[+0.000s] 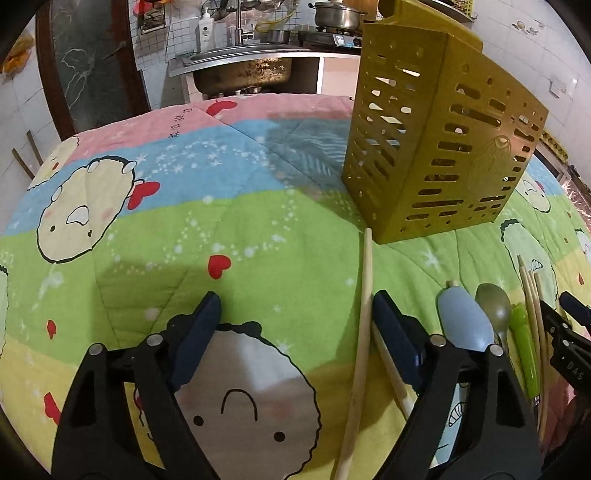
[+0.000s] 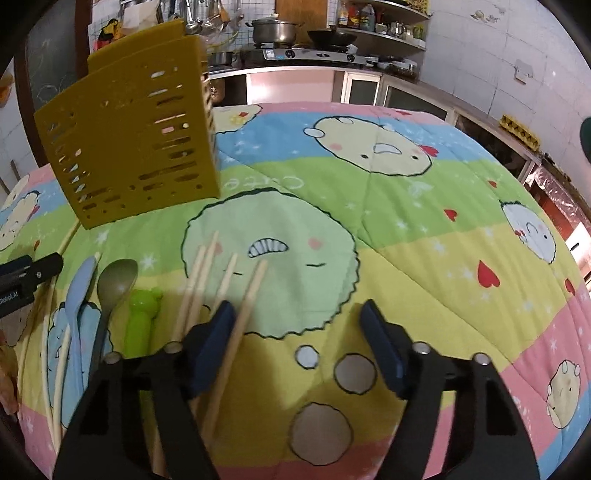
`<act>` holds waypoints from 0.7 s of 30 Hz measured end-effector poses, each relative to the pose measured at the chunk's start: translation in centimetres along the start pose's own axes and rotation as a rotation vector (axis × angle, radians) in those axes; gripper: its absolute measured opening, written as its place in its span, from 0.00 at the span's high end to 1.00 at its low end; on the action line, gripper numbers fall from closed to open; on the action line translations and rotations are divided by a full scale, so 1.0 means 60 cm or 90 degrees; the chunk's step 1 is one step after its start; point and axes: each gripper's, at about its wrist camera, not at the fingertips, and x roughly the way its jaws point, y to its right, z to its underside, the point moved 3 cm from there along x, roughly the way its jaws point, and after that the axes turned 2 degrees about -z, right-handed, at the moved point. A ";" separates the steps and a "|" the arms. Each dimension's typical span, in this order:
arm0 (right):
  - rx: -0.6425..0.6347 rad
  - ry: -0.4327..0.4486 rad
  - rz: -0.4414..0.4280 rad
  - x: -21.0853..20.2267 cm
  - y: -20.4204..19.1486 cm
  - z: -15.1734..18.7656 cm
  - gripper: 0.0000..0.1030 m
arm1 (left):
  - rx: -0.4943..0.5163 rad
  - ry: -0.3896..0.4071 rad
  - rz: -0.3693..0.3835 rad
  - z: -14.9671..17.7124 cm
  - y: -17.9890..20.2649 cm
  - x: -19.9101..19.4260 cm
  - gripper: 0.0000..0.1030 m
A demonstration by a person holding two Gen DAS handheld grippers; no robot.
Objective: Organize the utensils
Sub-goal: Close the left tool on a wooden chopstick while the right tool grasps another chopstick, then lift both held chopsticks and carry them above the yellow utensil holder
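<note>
A yellow slotted utensil holder [image 1: 436, 144] stands upright on the cartoon quilt; it also shows in the right wrist view [image 2: 133, 147]. My left gripper [image 1: 295, 314] is open and empty; a long wooden chopstick [image 1: 364, 332] lies just inside its right finger. Right of it lie a blue spoon [image 1: 463, 317], an olive spoon [image 1: 493, 306], a green-handled utensil [image 1: 522, 339] and more chopsticks [image 1: 532, 306]. My right gripper [image 2: 297, 317] is open and empty. Several chopsticks [image 2: 207, 273] lie by its left finger, with the spoons [image 2: 110, 288] and the green utensil [image 2: 142, 317] further left.
The colourful quilt [image 2: 406, 229] covers the whole table. Behind it are a steel sink [image 1: 243, 70], a stove with a pot [image 2: 275, 31] and shelves [image 2: 380, 26]. The other gripper shows at each view's edge: the right one in the left wrist view [image 1: 565, 332], the left one in the right wrist view [image 2: 26, 277].
</note>
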 end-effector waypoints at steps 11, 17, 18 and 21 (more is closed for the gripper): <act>0.039 -0.032 -0.041 0.011 -0.015 -0.022 0.72 | 0.017 -0.029 -0.008 -0.038 0.020 0.020 0.52; 0.056 -0.039 -0.049 0.018 -0.018 -0.029 0.90 | 0.031 -0.044 0.004 -0.040 0.029 0.019 0.78; 0.059 -0.040 -0.052 0.021 -0.016 -0.033 0.90 | 0.034 -0.046 0.003 -0.039 0.032 0.019 0.81; 0.075 -0.039 -0.063 0.025 -0.012 -0.038 0.91 | 0.028 -0.052 0.010 -0.038 0.037 0.016 0.94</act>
